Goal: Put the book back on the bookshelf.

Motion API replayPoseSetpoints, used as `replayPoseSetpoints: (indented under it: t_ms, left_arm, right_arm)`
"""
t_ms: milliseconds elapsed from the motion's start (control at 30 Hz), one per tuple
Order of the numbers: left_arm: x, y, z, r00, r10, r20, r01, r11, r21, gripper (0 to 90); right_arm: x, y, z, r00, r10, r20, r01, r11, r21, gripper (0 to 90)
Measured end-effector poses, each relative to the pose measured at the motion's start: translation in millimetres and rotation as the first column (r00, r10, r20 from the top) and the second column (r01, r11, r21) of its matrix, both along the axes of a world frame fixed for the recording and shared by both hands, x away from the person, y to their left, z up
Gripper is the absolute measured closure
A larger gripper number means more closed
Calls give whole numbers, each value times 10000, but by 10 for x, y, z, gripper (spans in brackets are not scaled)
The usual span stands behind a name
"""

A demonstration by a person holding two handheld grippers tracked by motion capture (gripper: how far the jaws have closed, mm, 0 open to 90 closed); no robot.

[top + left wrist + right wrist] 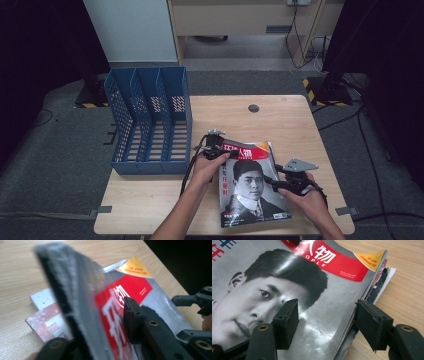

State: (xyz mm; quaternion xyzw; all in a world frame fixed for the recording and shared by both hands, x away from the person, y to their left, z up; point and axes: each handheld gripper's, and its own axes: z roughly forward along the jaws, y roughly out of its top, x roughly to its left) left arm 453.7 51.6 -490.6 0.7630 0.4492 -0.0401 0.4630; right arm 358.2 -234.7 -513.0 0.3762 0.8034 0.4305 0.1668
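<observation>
Two claws: I am working both on one magazine point(250, 185), which is lying on the table point(150, 200) to the right of the blue file rack point(150, 120).
Left claw point(220, 152): I am pinching the magazine's top-left corner, lifting the cover.
Right claw point(280, 182): I am holding it half-open astride the magazine's right edge, one pad over the cover, not clamping.

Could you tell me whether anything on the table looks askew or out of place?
Yes: the magazines lie in an uneven stack, lower copies jutting out past the top cover's corner. They lie flat on the table, while the blue file rack beside them holds none.
</observation>
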Motion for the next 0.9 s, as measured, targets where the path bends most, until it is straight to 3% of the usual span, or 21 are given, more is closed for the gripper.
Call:
replayPoseSetpoints:
  t_ms: [200,233,300,433,533,800,900]
  left_arm:
    - [-52,3,82,9992,-110,389,116,9998,-150,807]
    - [-62,6,98,9988,-130,479,138,9998,-156,811]
    - [-95,11,153,9978,-183,635,199,9995,-242,815]
    - [-106,14,191,9972,-283,685,302,9992,-264,820]
    - [-95,20,190,9981,-234,561,256,9989,-393,825]
    - [-94,22,217,9975,-270,650,305,9981,-530,834]
    - [-83,24,257,9977,-242,636,275,9983,-515,841]
  right_arm:
    - [6,-15,6,9999,13,-145,-11,9999,141,351]
    - [2,-49,34,9999,-6,-129,12,9988,488,366]
    - [-9,-94,72,9999,-78,-64,83,9972,744,368]
    - [-10,-201,98,9984,-557,57,550,9948,862,383]
    - [0,-261,101,9964,-838,147,823,9932,825,401]
    - [23,-326,53,9892,-1465,-57,1466,9890,187,428]
    - [41,-412,28,9790,-2024,-244,2026,9792,61,435]
